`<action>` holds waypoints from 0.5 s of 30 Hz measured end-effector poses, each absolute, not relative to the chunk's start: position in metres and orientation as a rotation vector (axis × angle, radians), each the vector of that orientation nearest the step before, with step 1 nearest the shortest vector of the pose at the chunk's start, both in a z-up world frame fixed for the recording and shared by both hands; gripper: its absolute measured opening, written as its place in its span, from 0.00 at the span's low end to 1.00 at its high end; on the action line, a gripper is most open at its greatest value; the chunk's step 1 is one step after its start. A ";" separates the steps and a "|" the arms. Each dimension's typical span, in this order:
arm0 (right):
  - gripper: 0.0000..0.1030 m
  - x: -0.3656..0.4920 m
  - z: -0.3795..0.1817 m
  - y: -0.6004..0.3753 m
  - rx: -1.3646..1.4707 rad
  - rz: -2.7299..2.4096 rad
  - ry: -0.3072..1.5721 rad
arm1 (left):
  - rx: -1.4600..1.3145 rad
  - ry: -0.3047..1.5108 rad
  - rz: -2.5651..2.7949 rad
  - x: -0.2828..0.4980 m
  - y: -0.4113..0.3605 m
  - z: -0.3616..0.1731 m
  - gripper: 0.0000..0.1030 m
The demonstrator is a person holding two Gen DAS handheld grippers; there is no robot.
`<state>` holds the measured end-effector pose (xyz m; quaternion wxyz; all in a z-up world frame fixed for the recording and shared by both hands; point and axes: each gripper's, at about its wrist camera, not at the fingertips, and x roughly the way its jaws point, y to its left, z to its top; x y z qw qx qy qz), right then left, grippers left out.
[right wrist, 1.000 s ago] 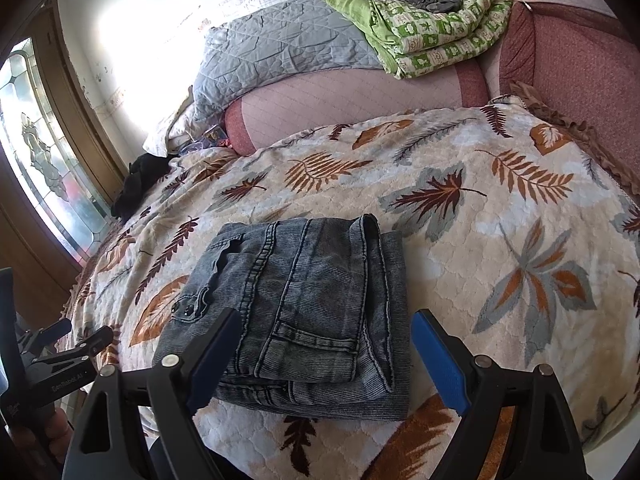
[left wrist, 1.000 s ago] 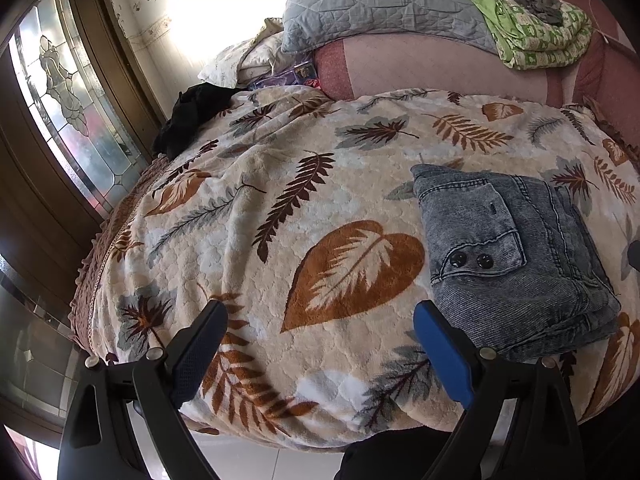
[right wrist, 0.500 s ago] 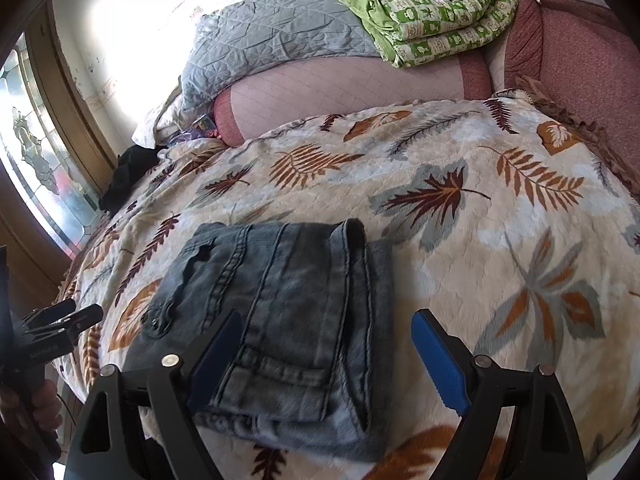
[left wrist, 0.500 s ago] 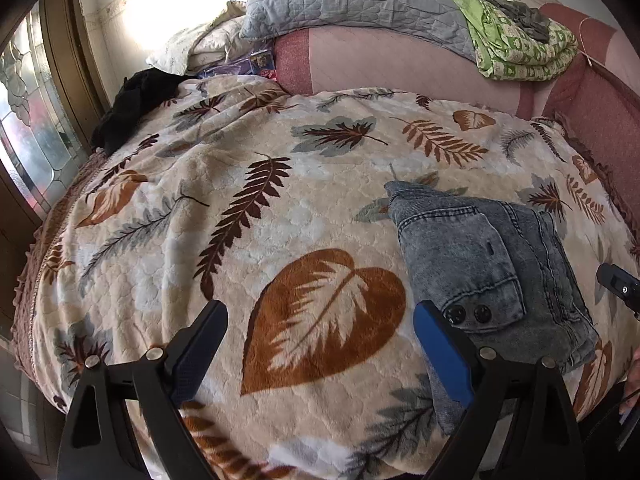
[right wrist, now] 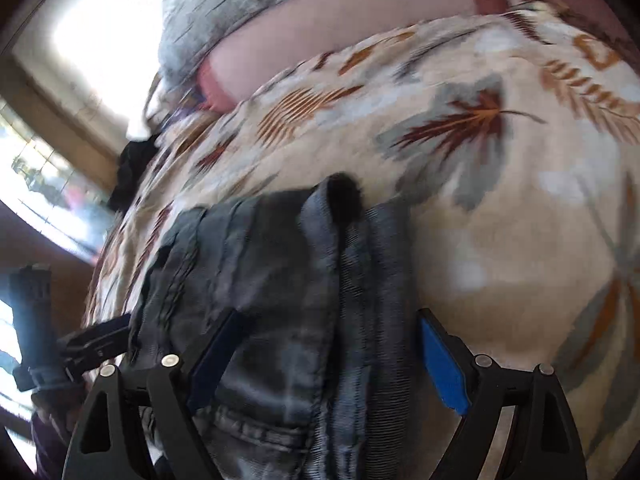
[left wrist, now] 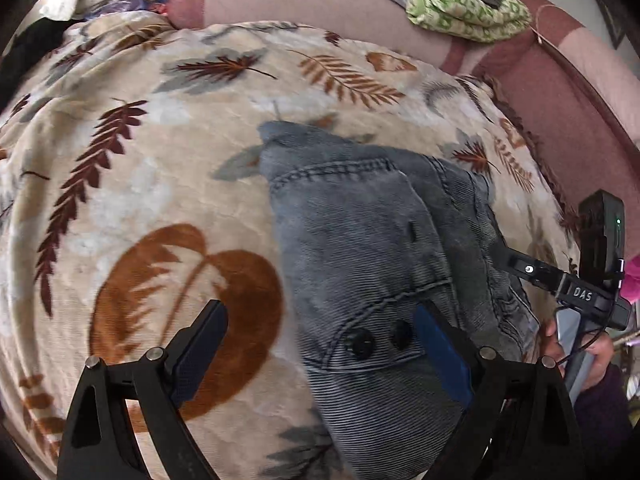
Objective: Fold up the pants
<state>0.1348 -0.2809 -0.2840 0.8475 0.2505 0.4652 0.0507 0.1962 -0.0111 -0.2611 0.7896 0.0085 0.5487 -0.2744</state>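
Note:
Folded grey denim pants (left wrist: 360, 240) lie on a leaf-patterned blanket (left wrist: 168, 184) that covers the bed. My left gripper (left wrist: 320, 348) is open just above them, tilted downward. Its fingers straddle the pants' near left corner with the two black buttons (left wrist: 380, 338). In the right wrist view the pants (right wrist: 260, 280) fill the lower middle, blurred by motion. My right gripper (right wrist: 326, 360) is open over their near right part, with the stacked folded edges between its fingers and no pad pressing. One of the right gripper's black fingers (left wrist: 528, 270), held by a hand, lies against the pants' right side.
Along the head of the bed runs a pink bolster (left wrist: 304, 0), with a grey quilted pillow (right wrist: 240, 4) and a green patterned quilt (left wrist: 460, 8) on it. A black garment (right wrist: 132, 168) lies at the blanket's far left edge, near a bright window (right wrist: 36, 184).
Both grippers have tipped downward and closed in on the pants, which now look much bigger. The right gripper has come into the left wrist view at the pants' right side.

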 end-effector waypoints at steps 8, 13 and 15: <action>0.31 0.131 -0.277 -0.269 0.420 0.107 0.955 | 0.062 1.138 -0.652 0.191 -0.026 -0.250 0.56; 0.24 0.123 -0.263 -0.265 0.383 0.126 0.877 | 0.095 1.083 -0.631 0.187 -0.030 -0.239 0.32; 0.23 0.121 -0.257 -0.259 0.342 0.123 0.849 | 0.117 1.056 -0.625 0.185 -0.031 -0.231 0.26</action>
